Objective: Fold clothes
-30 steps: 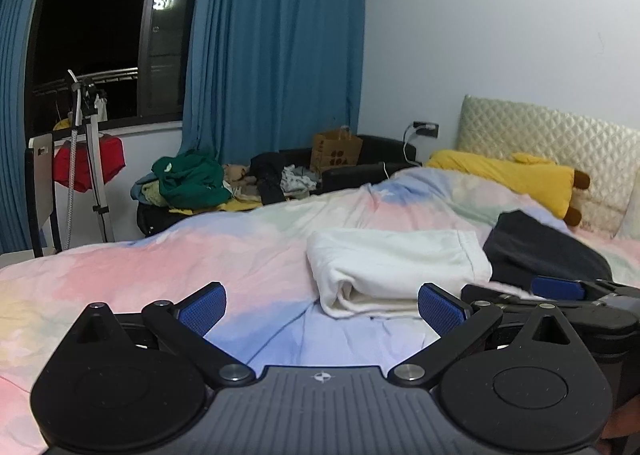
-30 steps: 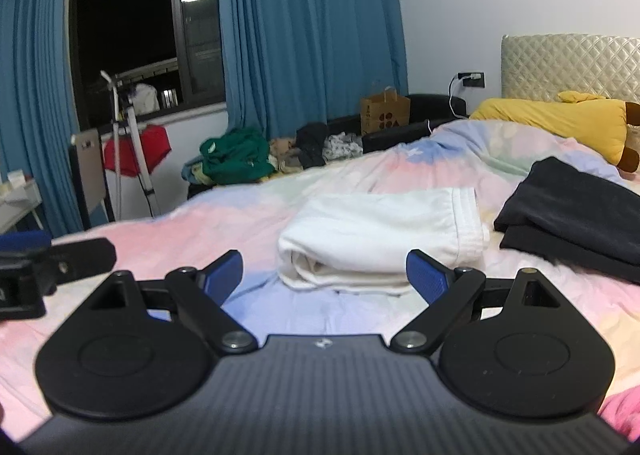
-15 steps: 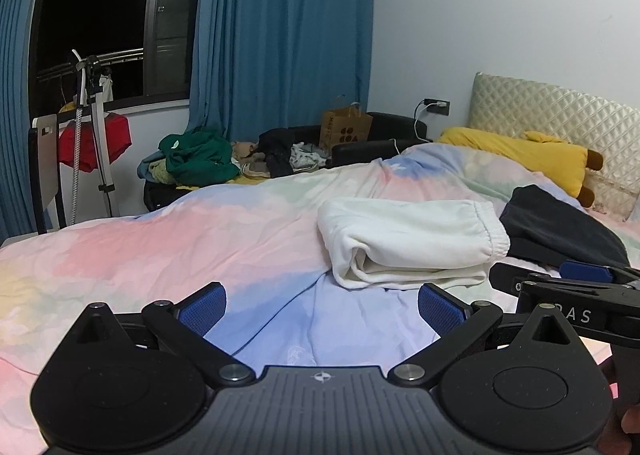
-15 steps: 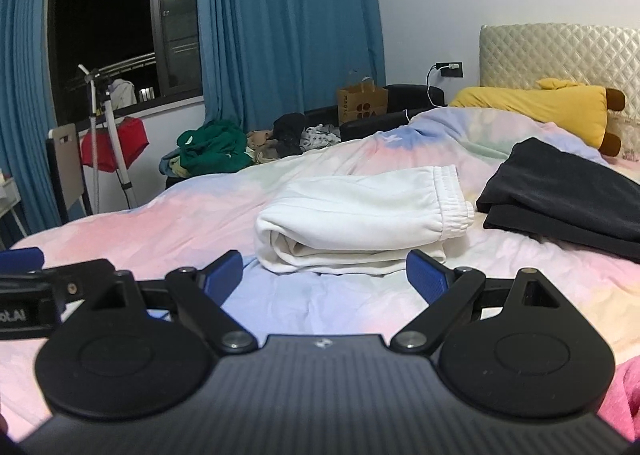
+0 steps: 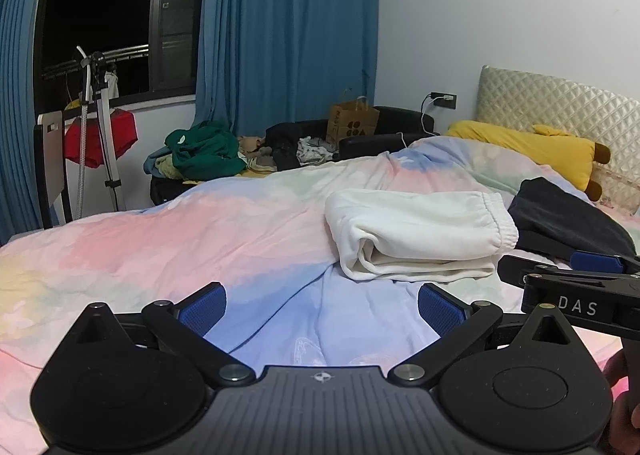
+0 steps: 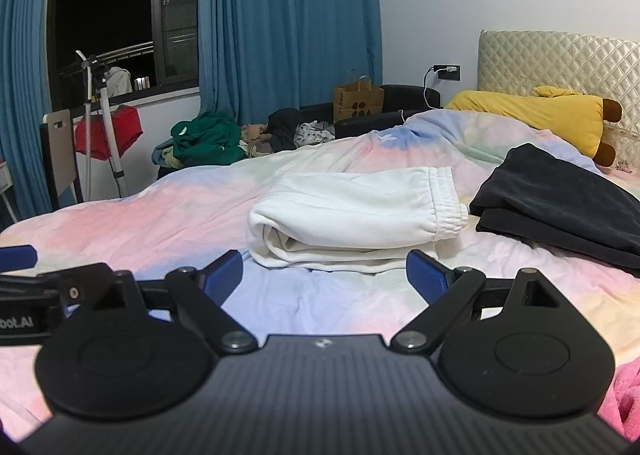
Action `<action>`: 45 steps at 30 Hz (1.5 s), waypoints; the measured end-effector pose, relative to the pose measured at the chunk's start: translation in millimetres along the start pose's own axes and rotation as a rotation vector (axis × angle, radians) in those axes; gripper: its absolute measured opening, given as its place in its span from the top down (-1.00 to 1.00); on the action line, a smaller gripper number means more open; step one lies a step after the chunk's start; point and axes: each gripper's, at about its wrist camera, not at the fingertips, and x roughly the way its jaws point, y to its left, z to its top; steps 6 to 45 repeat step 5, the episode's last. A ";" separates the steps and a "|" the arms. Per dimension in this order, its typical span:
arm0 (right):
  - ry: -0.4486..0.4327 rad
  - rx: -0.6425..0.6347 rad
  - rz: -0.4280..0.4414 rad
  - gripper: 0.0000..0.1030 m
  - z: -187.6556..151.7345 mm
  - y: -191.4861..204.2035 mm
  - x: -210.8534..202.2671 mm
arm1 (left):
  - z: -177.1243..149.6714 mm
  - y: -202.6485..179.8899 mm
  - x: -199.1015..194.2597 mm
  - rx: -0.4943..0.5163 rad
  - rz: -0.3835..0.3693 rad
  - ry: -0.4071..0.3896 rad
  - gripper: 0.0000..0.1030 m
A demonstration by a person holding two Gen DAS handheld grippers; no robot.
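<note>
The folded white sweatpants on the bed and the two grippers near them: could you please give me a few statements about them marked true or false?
1. The folded white sweatpants lie on the pastel tie-dye bedspread. True.
2. The left gripper is shut on the white sweatpants. False: its jaws are open with nothing between them, short of the garment.
3. A folded black garment lies to the right of the white sweatpants, toward the headboard. True.
4. The right gripper is shut. False: its jaws stand wide open and hold nothing.
5. The yellow plush pillow rests on top of the white sweatpants. False: it lies apart from them, by the quilted cream headboard.
</note>
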 end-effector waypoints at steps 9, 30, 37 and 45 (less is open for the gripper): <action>-0.005 -0.003 -0.005 -0.75 -0.8 0.3 -0.6 | -1.8 0.9 2.2 -0.014 -0.006 0.009 -0.99; -0.005 -0.003 -0.005 -0.75 -0.8 0.3 -0.6 | -1.8 0.9 2.2 -0.014 -0.006 0.009 -0.99; -0.005 -0.003 -0.005 -0.75 -0.8 0.3 -0.6 | -1.8 0.9 2.2 -0.014 -0.006 0.009 -0.99; -0.005 -0.003 -0.005 -0.75 -0.8 0.3 -0.6 | -1.8 0.9 2.2 -0.014 -0.006 0.009 -0.99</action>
